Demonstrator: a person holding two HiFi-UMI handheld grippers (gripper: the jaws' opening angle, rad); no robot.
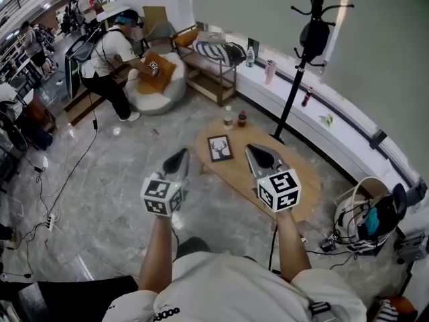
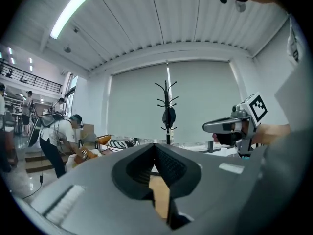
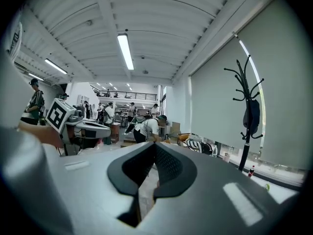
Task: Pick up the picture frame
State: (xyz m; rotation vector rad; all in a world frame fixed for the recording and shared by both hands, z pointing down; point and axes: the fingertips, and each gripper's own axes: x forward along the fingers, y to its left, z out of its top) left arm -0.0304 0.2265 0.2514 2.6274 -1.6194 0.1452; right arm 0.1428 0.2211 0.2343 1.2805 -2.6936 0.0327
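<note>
- Head view: the left gripper [image 1: 181,155] and right gripper [image 1: 257,154] are hovering mid-frame, both closed and empty. They are flanking the picture frame [image 1: 220,147], which is sitting at centre on the wooden table [image 1: 236,174].
- Left gripper view: the jaws are meeting, nothing between them.
- Right gripper view: the jaws are pressing together too, empty.

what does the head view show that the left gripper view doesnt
Only the head view: the picture frame lying flat on the wooden table, with two small bottles near it, and the wearer's forearms.
Only the left gripper view: the ceiling strip light, and the left gripper close up, jaws shut with nothing between them.
Both: the right gripper, the black coat stand and a person in a white shirt bending down.
</note>
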